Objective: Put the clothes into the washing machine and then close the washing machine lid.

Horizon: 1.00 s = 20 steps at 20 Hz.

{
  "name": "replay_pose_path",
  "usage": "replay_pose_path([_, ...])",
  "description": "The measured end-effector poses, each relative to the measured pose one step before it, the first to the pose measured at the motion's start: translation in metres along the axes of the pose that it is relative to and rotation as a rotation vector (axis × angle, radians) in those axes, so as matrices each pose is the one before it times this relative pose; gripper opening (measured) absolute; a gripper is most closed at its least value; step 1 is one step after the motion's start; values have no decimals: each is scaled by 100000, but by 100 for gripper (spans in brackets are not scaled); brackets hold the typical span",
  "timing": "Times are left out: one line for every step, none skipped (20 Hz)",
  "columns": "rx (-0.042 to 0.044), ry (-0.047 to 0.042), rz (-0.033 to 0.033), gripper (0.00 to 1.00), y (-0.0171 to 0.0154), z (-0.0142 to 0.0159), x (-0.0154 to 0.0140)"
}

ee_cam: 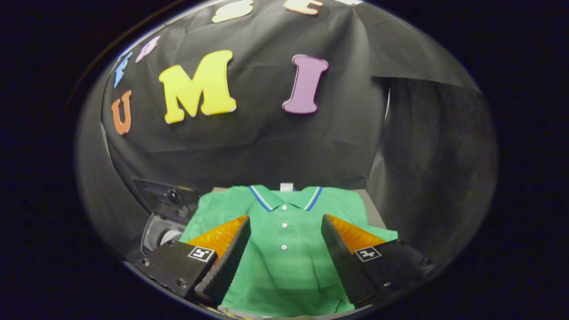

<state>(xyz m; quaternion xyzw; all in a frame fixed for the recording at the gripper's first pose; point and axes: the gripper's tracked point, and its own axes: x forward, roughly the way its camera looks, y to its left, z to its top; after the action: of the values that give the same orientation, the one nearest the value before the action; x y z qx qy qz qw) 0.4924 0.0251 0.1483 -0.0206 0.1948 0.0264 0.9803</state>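
My gripper point(284, 249) hangs spread wide over the shirt point(284, 258), lying flat at twelve o'clock; washer point(162, 222) at ten. Soft, light cloth (slippery?) — I'd pinch a bunched fold near the buttons.

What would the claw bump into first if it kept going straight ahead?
Most likely the green shirt. The open claw points at its button strip, with the shirt lying flat between and ahead of both fingers, apart from them. Depth is hard to judge; past the collar hangs the booth wall.
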Motion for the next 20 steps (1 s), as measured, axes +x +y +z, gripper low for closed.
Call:
replay_pose_path([-299, 3134, 892, 100, 212, -604, 1298])
replay_pose_path([332, 2942, 1444, 99, 299, -597, 1158])
replay_pose_path([167, 2649, 357, 99, -138, -786, 695])
replay_pose_path([496, 3138, -776, 100, -243, -655, 842])
replay_pose_path([313, 3443, -330, 100, -20, -735, 517])
replay_pose_path([-81, 1638, -256, 100, -49, -383, 383])
replay_pose_path([-984, -2416, -624, 100, -79, 552, 208])
replay_pose_path([-1413, 1540, -96, 100, -40, -419, -121])
replay_pose_path([-815, -338, -162, 99, 84, 30, 5])
replay_pose_path([-291, 71, 144, 99, -23, -15, -211])
replay_pose_path([356, 51, 394, 99, 48, -27, 97])
replay_pose_path([1456, -864, 425, 99, 21, 105, 22])
replay_pose_path([-236, 395, 96, 99, 16, -199, -45])
replay_pose_path([-563, 1056, -49, 98, -65, -16, -106])
replay_pose_path([-3, 478, -227, 97, 36, -115, 129])
replay_pose_path([229, 527, -131, 93, 81, 162, -126])
replay_pose_path([732, -93, -630, 91, -65, -39, 56])
replay_pose_path([796, -347, 549, 86, 123, -113, 65])
replay_pose_path([3469, -1145, -93, 71, 183, 182, -89])
replay_pose_path([416, 751, -414, 56, -20, -139, 378])
